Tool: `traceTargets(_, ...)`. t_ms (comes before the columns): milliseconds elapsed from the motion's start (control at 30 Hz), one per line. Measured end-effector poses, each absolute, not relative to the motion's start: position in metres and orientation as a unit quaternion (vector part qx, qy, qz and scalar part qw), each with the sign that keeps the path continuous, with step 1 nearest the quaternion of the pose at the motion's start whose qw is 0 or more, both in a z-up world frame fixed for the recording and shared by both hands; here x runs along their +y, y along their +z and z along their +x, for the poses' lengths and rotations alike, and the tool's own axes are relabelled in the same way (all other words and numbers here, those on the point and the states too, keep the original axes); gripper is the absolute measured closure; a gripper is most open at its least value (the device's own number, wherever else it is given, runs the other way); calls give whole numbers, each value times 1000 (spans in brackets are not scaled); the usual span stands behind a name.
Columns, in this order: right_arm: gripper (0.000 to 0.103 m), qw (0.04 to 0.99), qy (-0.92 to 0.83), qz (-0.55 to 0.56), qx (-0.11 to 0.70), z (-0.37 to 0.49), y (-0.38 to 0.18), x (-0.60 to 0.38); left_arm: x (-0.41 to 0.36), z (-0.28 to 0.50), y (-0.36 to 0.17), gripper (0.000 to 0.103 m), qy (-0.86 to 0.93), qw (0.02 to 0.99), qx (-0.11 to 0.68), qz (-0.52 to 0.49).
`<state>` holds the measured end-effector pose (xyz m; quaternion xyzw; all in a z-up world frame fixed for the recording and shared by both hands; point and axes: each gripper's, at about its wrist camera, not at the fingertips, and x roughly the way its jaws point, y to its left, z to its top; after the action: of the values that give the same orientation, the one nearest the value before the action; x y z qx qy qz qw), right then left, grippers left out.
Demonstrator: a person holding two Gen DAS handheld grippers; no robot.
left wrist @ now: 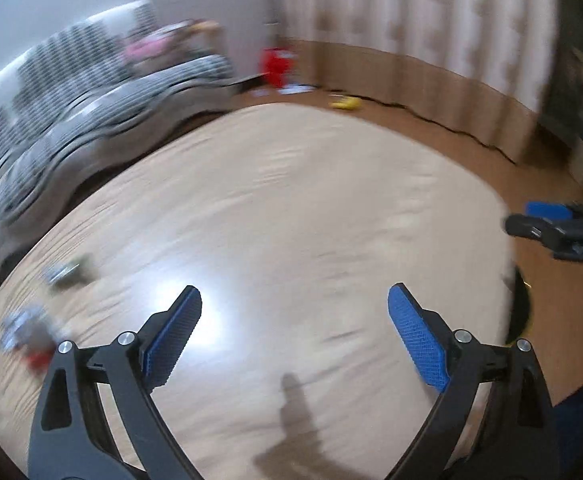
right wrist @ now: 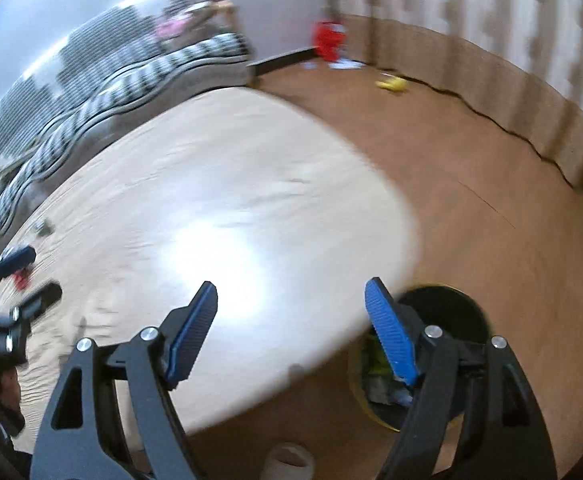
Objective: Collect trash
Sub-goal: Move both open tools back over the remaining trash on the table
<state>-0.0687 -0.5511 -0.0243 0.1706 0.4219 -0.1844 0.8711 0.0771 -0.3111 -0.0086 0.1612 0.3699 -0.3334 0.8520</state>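
While both grippers hang empty over the pale wooden table (left wrist: pixel 291 184), the remaining trash lies at its far left. In the left wrist view, a crumpled silvery wrapper with a red scrap (left wrist: pixel 27 334) sits just beside the left gripper's outer finger, and a second small, dull-coloured piece (left wrist: pixel 67 272) lies a little farther up the tabletop; blur hides what exactly they are. They look light, thin and crushable, likely to slide on the smooth surface, so a pinch across a raised fold seems a better hold than a flat edge. Moving rightward, the left gripper (left wrist: pixel 294 336) has its blue pads spread wide with nothing between them. Farther right, the right gripper (right wrist: pixel 291 328) is likewise open and empty, near the table's right edge. Beyond that edge, on the brown floor, stands a dark round bin (right wrist: pixel 451 304) with colourful litter already inside.
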Motion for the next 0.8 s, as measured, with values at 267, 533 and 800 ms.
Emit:
traceTargets(267, 29, 892, -45, 122, 433, 46, -17, -403, -130, 146, 1, 12, -182, 904, 379, 79)
traceTargets(533, 29, 894, 53, 79, 437, 116, -20, -285, -41, 183, -4, 11, -118, 909, 399, -11)
traceTargets(800, 30, 886, 80, 59, 453, 146, -37, -240, -60, 222, -25, 11, -145, 894, 421, -50)
